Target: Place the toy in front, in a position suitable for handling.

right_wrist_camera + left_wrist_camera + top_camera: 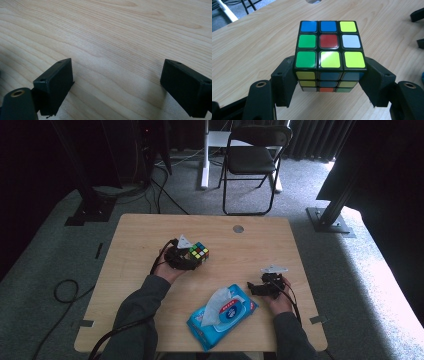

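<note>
We clamp the cube (329, 55) by its side faces in the left gripper (329, 82), keeping the top visible; right gripper (117, 85) idles wide open, empty, over the table (112, 30).

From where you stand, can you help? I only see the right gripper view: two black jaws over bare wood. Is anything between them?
Observer: Nothing. The right gripper is open, beside a blue pack of wet wipes that lies toward the person's left.
Operator: So where is the other hand?
Observer: Farther up the table, at the left of the high view. The left gripper is shut on a Rubik's cube, one jaw on each side.
Operator: Is the cube solved?
Observer: No. Its top face mixes blue, green, yellow and white squares around a red centre.
</note>
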Action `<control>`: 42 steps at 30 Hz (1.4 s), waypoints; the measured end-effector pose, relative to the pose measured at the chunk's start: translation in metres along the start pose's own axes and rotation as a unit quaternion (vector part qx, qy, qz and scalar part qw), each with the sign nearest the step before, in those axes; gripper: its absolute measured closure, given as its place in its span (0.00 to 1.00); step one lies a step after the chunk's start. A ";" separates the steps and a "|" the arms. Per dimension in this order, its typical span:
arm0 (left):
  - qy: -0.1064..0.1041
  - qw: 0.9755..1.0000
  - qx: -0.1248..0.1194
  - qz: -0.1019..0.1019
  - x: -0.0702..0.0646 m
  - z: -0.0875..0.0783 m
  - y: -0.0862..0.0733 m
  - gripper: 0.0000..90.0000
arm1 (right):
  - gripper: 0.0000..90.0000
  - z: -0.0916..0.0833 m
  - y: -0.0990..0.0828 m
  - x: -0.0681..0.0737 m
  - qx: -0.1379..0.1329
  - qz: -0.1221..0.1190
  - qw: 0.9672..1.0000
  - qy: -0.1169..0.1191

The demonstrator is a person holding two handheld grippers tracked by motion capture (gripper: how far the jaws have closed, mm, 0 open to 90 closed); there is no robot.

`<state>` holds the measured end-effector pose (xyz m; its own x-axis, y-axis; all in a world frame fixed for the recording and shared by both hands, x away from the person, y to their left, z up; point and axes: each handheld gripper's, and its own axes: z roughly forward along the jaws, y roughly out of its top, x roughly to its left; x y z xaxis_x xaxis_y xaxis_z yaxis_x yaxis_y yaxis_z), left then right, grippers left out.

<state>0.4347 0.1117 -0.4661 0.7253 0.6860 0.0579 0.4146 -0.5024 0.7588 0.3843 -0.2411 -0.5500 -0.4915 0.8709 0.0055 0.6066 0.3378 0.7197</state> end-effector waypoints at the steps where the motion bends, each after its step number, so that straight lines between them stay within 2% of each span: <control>1: -0.002 1.000 -0.001 0.000 -0.001 0.000 0.001 0.38 | 0.12 0.000 0.000 0.000 0.000 0.000 1.000 0.000; 21: -0.025 0.999 -0.011 0.019 -0.022 0.002 0.010 0.38 | 0.12 0.000 0.000 0.000 0.000 -0.001 1.000 0.000; 42: -0.034 0.999 -0.007 0.033 -0.037 0.010 0.011 0.38 | 0.12 0.000 0.000 0.000 0.000 0.000 1.000 0.000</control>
<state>0.4179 0.0753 -0.4663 0.7870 0.6136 0.0640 0.3569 -0.5375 0.7640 0.3843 -0.2412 -0.5500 -0.4916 0.8708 0.0050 0.6065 0.3382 0.7196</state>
